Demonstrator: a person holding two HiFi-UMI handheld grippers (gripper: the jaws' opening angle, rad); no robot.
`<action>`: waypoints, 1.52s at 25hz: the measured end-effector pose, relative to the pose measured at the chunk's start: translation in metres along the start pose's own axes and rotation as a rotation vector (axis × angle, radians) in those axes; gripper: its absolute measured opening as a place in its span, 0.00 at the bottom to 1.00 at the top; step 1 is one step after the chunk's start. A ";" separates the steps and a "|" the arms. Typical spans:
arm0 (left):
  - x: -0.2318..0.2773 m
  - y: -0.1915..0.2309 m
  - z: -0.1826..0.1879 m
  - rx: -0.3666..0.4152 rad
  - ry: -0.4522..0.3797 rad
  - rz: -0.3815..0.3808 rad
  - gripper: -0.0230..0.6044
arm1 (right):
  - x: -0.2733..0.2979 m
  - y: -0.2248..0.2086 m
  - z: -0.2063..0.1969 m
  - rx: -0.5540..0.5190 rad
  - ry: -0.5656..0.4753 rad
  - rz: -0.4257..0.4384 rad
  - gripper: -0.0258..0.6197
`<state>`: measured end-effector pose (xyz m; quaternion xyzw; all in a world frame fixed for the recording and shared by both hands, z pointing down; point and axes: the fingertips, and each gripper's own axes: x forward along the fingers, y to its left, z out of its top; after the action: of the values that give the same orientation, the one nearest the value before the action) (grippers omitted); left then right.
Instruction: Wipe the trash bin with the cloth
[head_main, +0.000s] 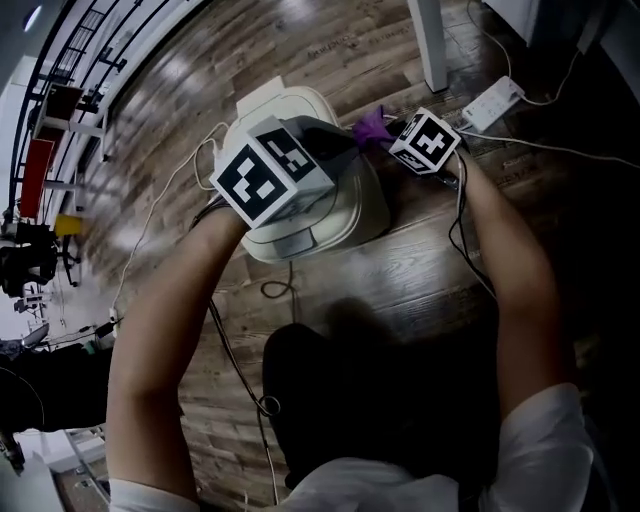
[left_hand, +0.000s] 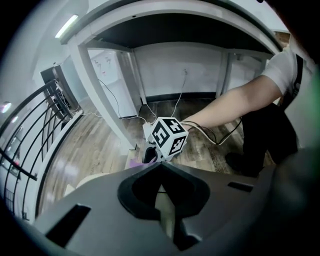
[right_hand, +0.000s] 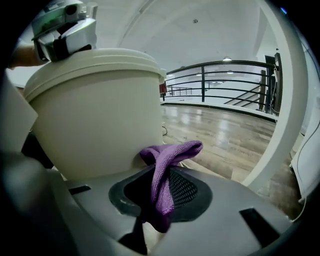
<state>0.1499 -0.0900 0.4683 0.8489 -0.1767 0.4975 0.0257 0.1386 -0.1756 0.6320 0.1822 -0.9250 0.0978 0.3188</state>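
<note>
Left tongs (left_hand: 167, 220) pressed together, nothing between — poised over the lid of the cream trash bin (head_main: 362, 212), standing on wood floor (head_main: 420, 275). Right tongs (right_hand: 155, 205) clamped on purple cloth (right_hand: 172, 152) — bunched end against the bin's right side wall.

The person wears a white short-sleeved shirt (head_main: 540, 440) and dark trousers (head_main: 350, 400). The left gripper (left_hand: 167, 215) and the right gripper (right_hand: 156, 200) have smooth grey shells with a dark hollow around the jaws. Each carries a white cube with black square markers: the left cube (head_main: 270, 170) and the right cube (head_main: 425, 140). A thin black cable (head_main: 456, 215) trails beside the right forearm.
</note>
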 end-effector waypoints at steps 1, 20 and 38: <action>0.001 0.000 0.000 -0.007 0.005 0.002 0.04 | 0.004 -0.001 0.002 -0.005 -0.003 -0.005 0.17; 0.002 0.002 0.001 -0.048 0.023 -0.007 0.04 | 0.033 0.021 0.017 -0.081 -0.036 0.089 0.17; 0.009 -0.002 -0.006 -0.036 0.010 -0.012 0.04 | 0.005 0.097 -0.038 -0.404 0.064 0.165 0.17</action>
<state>0.1496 -0.0892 0.4793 0.8469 -0.1803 0.4983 0.0450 0.1175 -0.0772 0.6586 0.0351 -0.9270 -0.0581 0.3689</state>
